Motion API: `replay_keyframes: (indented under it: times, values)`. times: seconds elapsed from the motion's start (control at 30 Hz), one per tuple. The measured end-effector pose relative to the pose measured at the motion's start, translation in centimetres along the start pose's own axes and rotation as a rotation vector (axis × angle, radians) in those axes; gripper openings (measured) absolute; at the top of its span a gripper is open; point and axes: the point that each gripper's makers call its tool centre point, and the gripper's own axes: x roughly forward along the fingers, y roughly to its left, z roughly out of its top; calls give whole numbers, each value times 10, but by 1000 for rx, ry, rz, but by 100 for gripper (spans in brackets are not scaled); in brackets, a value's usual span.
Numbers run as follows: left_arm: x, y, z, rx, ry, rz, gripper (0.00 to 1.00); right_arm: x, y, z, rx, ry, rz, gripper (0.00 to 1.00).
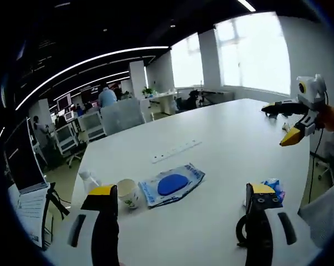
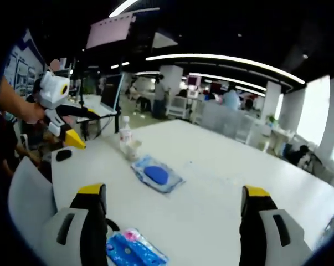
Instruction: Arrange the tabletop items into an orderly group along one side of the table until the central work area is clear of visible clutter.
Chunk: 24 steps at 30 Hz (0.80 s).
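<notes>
Barely begun: both tongs, left (image 1: 180, 208) & right (image 2: 175, 208), gape wide, carrying nothing. Blue pouch (image 1: 172, 184) lies mid-bench (image 1: 233, 138); paper cup (image 1: 127, 193), bottle (image 2: 124, 133), colourful packet (image 2: 134, 250) scattered, none grouped yet.

Smooth matt white table (image 1: 222, 149), glossy plastic packet (image 1: 172, 184), paper cup (image 1: 128, 193)
</notes>
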Motion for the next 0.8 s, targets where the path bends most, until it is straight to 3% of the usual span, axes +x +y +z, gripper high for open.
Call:
replay_keyframes:
  times: [0.3,0.5,0.8]
  values:
    - [13,-41,-14,15,10,-59,93,-11,3,-32,56,21,-21,96]
    - [19,-68,-24,53,26,-116,91,-17,7,-44,100,17,-24,90]
    - [23,-92,-41,112,52,-181,87,-25,13,-68,144,36,-53,82]
